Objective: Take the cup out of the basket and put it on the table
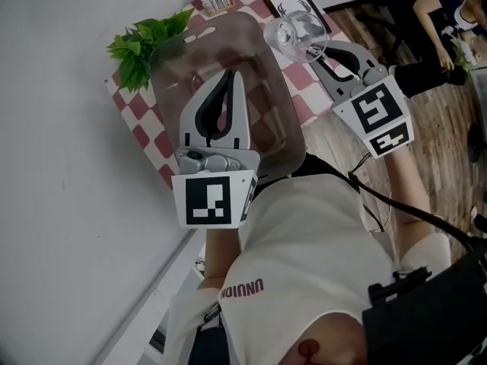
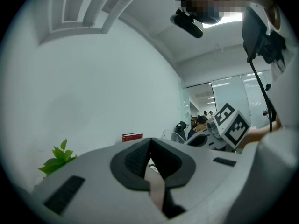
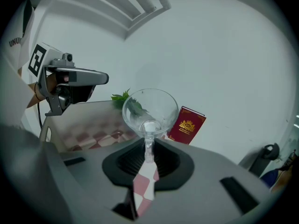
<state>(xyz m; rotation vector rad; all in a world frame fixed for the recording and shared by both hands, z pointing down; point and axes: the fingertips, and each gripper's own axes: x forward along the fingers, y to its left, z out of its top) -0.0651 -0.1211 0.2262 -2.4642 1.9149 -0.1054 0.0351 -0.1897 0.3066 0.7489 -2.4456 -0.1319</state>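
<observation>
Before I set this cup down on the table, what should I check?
1. Grip: right gripper shut on the stem of the cup: ok.
2. Cup out of the basket: ok, it hangs beyond the basket's far right corner.
3. Cup upright: cannot tell.
4. Landing spot on the table free: cannot tell; the cup hides it, and the picture frame lies close by.
5. Left gripper apart from the cup: ok, it is over the basket, shut and empty.
</observation>
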